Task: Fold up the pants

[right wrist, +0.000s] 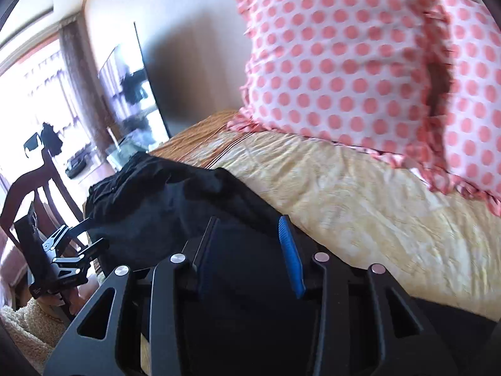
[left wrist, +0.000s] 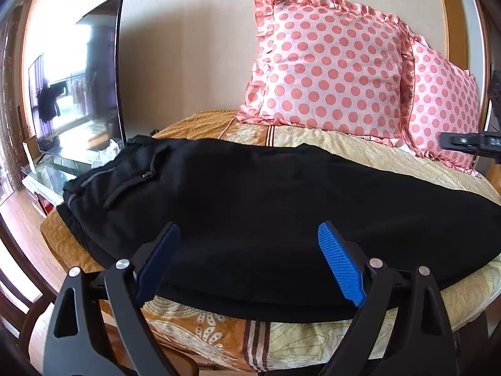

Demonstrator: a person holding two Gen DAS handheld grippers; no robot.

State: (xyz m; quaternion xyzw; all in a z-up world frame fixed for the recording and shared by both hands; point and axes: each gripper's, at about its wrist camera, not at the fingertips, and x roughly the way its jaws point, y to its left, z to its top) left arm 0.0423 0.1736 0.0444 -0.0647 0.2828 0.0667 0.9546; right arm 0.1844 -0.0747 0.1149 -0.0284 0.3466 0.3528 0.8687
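Observation:
Black pants [left wrist: 266, 206] lie lengthwise across the yellow patterned bed cover [left wrist: 360, 153], waistband and zipped pocket at the left. My left gripper [left wrist: 247, 235] is open, its blue pads above the near edge of the pants, holding nothing. In the right wrist view the pants [right wrist: 175, 206] stretch away to the left. My right gripper [right wrist: 247, 222] is open with black fabric lying between its fingers; whether it touches is unclear. The left gripper [right wrist: 90, 232] shows at the left edge of that view.
Two pink polka-dot pillows [left wrist: 338, 69] lean against the wall at the back right. A television [left wrist: 78, 84] stands on a glass stand at the left. A dark wooden chair [right wrist: 40, 188] is beside the bed. The bed edge [left wrist: 250, 338] is near me.

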